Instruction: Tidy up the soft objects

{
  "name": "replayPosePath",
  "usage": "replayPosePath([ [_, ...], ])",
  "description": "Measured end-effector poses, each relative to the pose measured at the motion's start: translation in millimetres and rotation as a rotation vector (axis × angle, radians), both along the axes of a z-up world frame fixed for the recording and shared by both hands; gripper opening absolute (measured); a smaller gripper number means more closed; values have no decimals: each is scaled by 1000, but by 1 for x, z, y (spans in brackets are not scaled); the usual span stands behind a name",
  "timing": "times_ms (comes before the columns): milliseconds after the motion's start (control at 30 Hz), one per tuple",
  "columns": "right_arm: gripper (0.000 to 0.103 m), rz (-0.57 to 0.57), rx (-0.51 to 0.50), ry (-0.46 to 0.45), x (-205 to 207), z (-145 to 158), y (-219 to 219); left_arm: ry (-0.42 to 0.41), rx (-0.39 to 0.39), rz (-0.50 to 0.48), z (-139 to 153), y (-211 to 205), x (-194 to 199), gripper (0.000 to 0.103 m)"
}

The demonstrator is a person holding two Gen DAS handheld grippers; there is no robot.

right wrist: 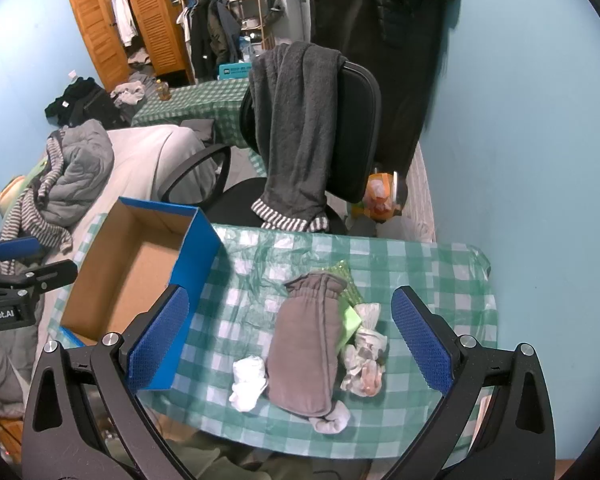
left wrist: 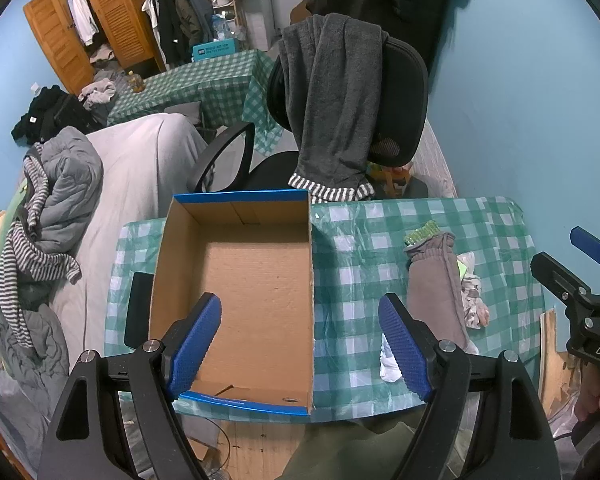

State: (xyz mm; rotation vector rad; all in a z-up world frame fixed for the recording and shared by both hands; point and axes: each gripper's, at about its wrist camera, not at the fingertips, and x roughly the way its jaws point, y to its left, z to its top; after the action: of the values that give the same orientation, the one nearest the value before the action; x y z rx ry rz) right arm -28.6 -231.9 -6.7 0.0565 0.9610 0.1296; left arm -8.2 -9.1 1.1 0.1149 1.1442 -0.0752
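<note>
An empty cardboard box (left wrist: 256, 276) with blue outer sides stands on the left of the green checked table (left wrist: 364, 224); it also shows in the right wrist view (right wrist: 128, 264). A folded brown cloth (right wrist: 308, 344) lies to its right, with a white sock (right wrist: 248, 380), a grey sock (right wrist: 334, 420), a patterned white cloth (right wrist: 366, 356) and a green piece (right wrist: 350, 320) around it. The brown cloth also shows in the left wrist view (left wrist: 436, 284). My left gripper (left wrist: 300, 344) is open above the box's near right edge. My right gripper (right wrist: 296, 340) is open above the brown cloth.
A black office chair (right wrist: 356, 128) draped with a dark grey towel (right wrist: 296, 128) stands behind the table. A bed (left wrist: 140, 160) with grey bedding lies to the left. A blue wall (right wrist: 520, 120) runs along the right. A second checked table (left wrist: 204, 84) is further back.
</note>
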Motion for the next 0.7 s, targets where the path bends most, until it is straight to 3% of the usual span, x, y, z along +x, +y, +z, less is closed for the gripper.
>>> replayPosePath([
  [700, 101, 0, 1, 4, 0, 0, -1, 4, -4, 0, 0, -1, -2, 82],
])
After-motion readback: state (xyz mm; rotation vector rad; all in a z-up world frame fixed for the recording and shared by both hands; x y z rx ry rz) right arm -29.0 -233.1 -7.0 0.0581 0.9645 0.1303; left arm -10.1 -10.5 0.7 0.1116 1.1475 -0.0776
